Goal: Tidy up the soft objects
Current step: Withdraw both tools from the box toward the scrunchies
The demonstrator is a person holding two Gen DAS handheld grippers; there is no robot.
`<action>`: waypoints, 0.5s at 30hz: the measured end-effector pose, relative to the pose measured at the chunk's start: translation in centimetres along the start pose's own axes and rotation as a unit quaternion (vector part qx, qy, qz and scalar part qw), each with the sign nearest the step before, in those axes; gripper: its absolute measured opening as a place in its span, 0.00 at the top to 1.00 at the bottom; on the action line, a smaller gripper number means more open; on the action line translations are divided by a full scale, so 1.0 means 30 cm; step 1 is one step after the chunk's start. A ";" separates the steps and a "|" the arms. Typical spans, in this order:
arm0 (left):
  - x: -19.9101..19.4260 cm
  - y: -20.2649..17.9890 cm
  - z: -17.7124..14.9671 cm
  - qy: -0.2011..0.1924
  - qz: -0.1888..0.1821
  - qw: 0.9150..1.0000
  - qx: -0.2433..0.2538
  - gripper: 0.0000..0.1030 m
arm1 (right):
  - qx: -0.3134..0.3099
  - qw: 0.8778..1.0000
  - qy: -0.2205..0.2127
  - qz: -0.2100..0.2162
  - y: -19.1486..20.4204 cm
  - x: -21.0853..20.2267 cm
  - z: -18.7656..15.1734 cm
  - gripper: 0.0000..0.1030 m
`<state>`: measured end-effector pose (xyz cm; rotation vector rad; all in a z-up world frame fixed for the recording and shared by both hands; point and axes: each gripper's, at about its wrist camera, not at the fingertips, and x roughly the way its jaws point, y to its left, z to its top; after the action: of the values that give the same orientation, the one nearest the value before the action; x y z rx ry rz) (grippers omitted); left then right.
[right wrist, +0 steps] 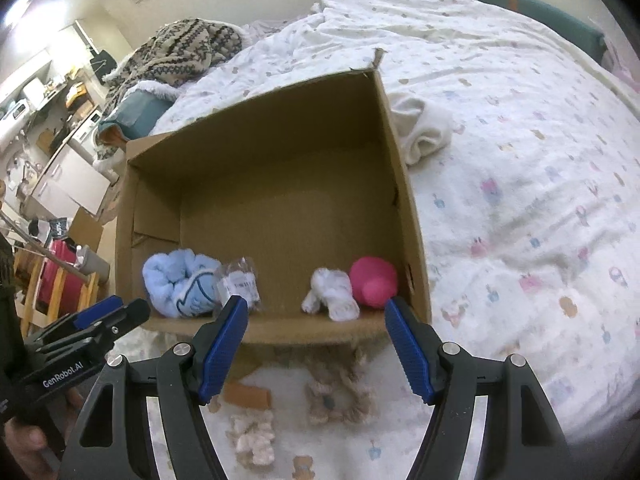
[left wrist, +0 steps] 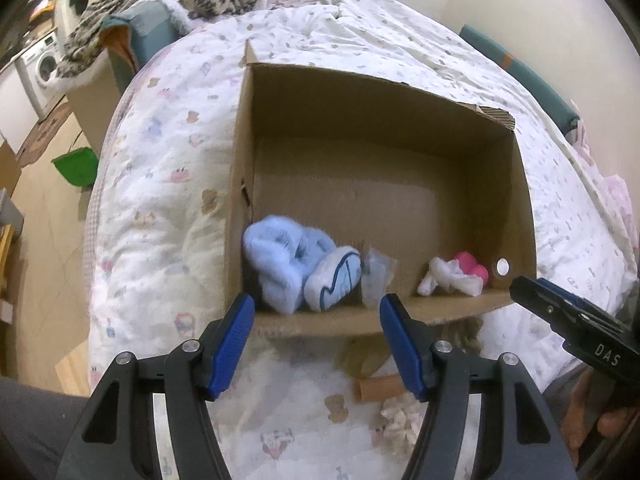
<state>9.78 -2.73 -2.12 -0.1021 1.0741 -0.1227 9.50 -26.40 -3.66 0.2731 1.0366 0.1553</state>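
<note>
Bedroom clutter rings a bed (right wrist: 520, 184) under a white printed quilt, and on it sits an open cardboard box (right wrist: 280, 184) with its near wall toward both cameras. Inside, along that near wall, lie a blue plush (right wrist: 176, 284), a clear packet (right wrist: 240, 280), a white sock (right wrist: 332, 292) and a pink piece (right wrist: 372, 284).

What remains loose lies on the quilt outside the box, just below its near wall: a brown tube (right wrist: 248, 396), a beige knit piece (right wrist: 336, 396) and a pale fluffy piece (right wrist: 254, 436). A cream cloth (right wrist: 424, 132) lies beside the box's far right wall.

The right gripper (right wrist: 316, 344) stands with jaws wide and nothing between them; the loose pieces lie below and nearer than its tips, so I judge the next reach is down and back toward the person. The tube's long axis runs roughly across the jaws' line. The left gripper (left wrist: 316, 340) also stands open and empty, and the same pieces sit to its lower right, so the right hand looks nearer to them.

The jaws' arms cover part of the fluffy piece, and blur makes the knit piece's shape hard to read. What the pink piece is, I cannot tell.
</note>
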 end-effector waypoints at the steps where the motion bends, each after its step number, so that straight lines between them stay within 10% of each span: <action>1: -0.005 0.005 -0.005 0.000 0.001 1.000 -0.003 0.40 | 0.002 1.000 0.000 -0.005 -0.003 -0.008 -0.011 0.27; 15: -0.083 0.027 -0.089 -0.017 0.005 1.000 -0.014 0.40 | 0.099 0.995 0.003 0.008 -0.096 -0.076 -0.122 0.27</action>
<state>6.30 -1.62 -1.31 -0.1235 1.0431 -0.0974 5.19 -29.17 -4.39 0.4605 1.0567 0.0674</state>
